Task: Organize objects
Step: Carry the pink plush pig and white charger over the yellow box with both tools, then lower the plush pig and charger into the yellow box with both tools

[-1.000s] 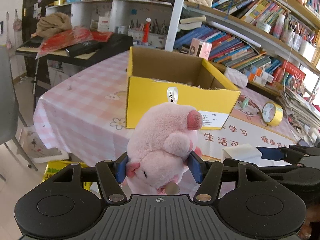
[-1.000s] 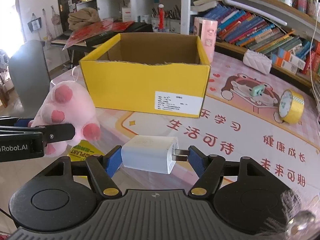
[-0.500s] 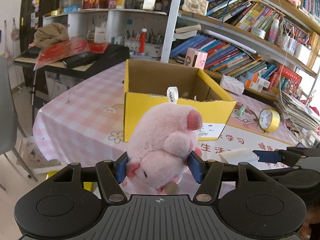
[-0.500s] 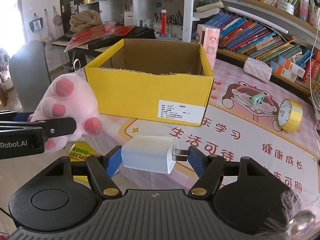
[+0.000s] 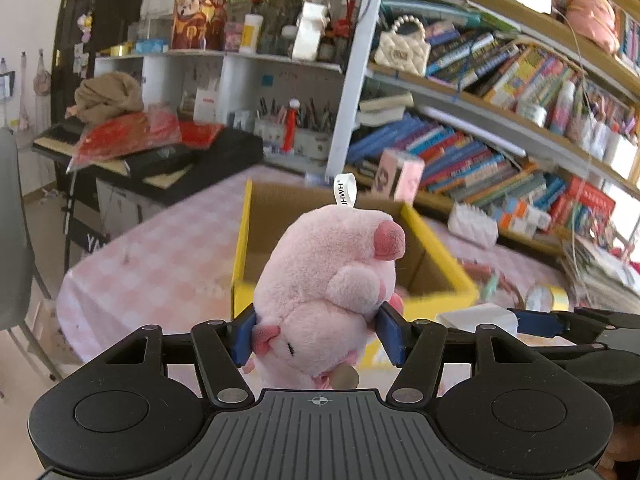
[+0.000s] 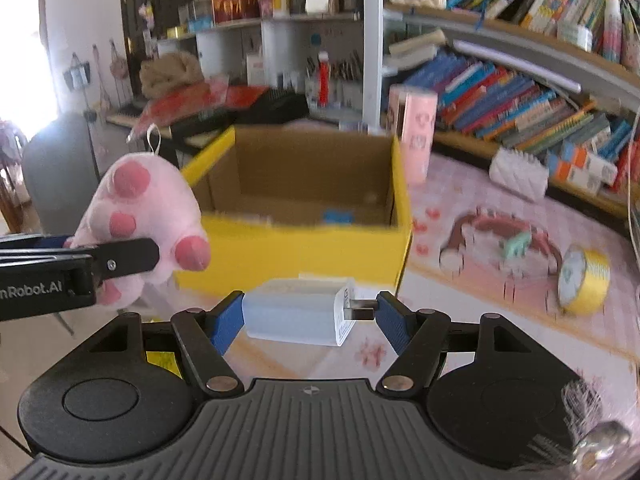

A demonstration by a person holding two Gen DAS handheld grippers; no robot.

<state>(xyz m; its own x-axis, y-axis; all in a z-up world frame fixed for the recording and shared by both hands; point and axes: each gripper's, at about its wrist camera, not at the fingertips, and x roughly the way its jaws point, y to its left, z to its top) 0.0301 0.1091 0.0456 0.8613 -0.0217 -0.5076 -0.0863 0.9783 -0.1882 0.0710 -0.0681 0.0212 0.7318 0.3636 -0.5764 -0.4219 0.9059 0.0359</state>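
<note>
Both grippers are sitting higher than a second ago — the box [image 6: 304, 216] interior is now showing from above, and its bottom, hidden before, is coming into sight. Grips are looking unchanged.

Counts: two grippers, one plush [image 5: 324, 280], one charger [image 6: 296, 316], one box, one tape roll [image 6: 584, 284].

Left gripper [image 5: 318, 334] is clamping the plush partway closed, blue pads [image 5: 244, 334] pressing into its sides. Plush is hanging upside down between the jaws, feet up, white loop tag sticking out on top, in front of the box's near wall. In the right view it is showing at far left [image 6: 140, 216], beside the box's left corner.

Right gripper [image 6: 310, 316] is gripping the charger crosswise, about half open: one pad on the flat end, the other on the metal prongs [image 6: 362, 308]. Charger is hovering just before the box's near wall.

Materials: plush is soft pink fleece with darker pink paw pads, rounded. Charger is a smooth white plastic block with rounded edges. Box is open-topped cardboard, yellow outside, brown inside, something small and blue lying on its floor. Tape roll is a yellow ring, standing on edge at right, well apart from the box. Table [image 6: 460, 200] is wearing a pink checked cloth with a cartoon print. Background is motion-blurred.
</note>
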